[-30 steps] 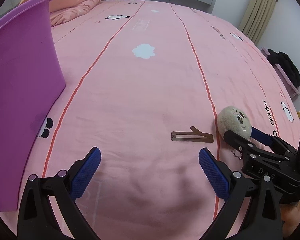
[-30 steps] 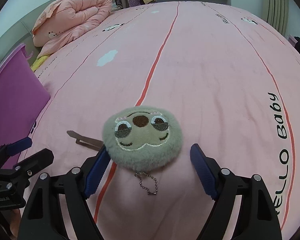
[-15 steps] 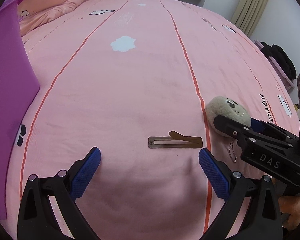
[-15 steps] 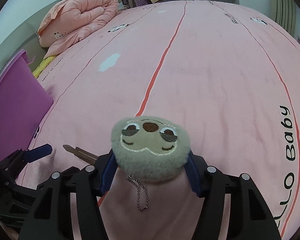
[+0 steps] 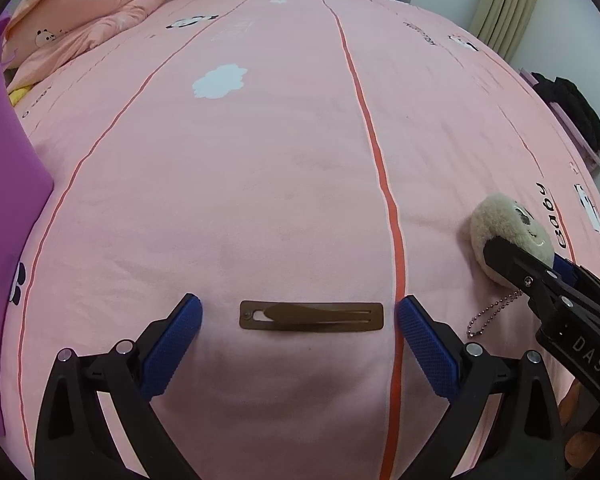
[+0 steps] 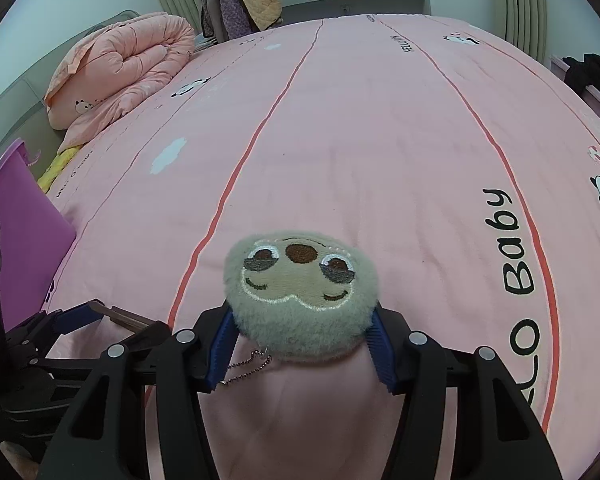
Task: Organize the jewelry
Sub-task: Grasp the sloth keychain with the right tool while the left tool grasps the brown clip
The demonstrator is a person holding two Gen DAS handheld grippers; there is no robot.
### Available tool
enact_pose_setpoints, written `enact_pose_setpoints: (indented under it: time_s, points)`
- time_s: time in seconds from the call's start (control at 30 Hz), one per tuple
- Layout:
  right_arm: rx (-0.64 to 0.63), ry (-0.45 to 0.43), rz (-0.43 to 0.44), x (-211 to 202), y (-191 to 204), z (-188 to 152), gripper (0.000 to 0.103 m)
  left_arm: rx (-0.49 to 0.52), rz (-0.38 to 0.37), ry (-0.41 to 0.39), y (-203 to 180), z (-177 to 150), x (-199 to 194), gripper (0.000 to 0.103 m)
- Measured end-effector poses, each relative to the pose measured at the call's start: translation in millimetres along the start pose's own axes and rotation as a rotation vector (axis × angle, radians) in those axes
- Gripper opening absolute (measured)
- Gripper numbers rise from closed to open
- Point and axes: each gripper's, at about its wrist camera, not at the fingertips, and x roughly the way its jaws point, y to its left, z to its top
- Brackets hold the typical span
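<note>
Item: plush sloth keychain (image 6: 300, 300), round, furry, with ball chain (image 6: 246, 366). Lies on the pink bed sheet (image 6: 380, 140), pinched at both flanks by the blue pads of the right hand-held gripper (image 6: 300, 350), whose jaws have just been closing onto it.

Item: brown snap hair clip (image 5: 311, 316), flat on the sheet, lengthwise between the spread pads of the left hand-held gripper (image 5: 299, 344); pads (image 5: 172, 346) stand clear of both clip ends.

Handling, as judged: the clip is thin and lies flush, so the left pads should press into the soft bedding at its ends before closing. The plush should rise straight up, chain dangling free.

Room: the two tools sit close together; the right one's black finger shows just beside the left's right pad. Purple bin (image 5: 4, 208) wall stands at far left; the folded quilt (image 6: 120, 68) is well away. Open sheet ahead.
</note>
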Motion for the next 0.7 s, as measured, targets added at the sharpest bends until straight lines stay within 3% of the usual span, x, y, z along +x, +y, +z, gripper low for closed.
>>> enact_pose_setpoints:
  time_s: [0.4, 0.7]
  points:
    - [0.010, 0.007, -0.005, -4, -1, -2, 0.055, 0.021, 0.073, -0.006, -11, -1, 7, 0.095]
    - [0.025, 0.010, -0.012, -12, -5, -6, 0.055, 0.038, 0.066, -0.001, -18, -3, 2, 0.073]
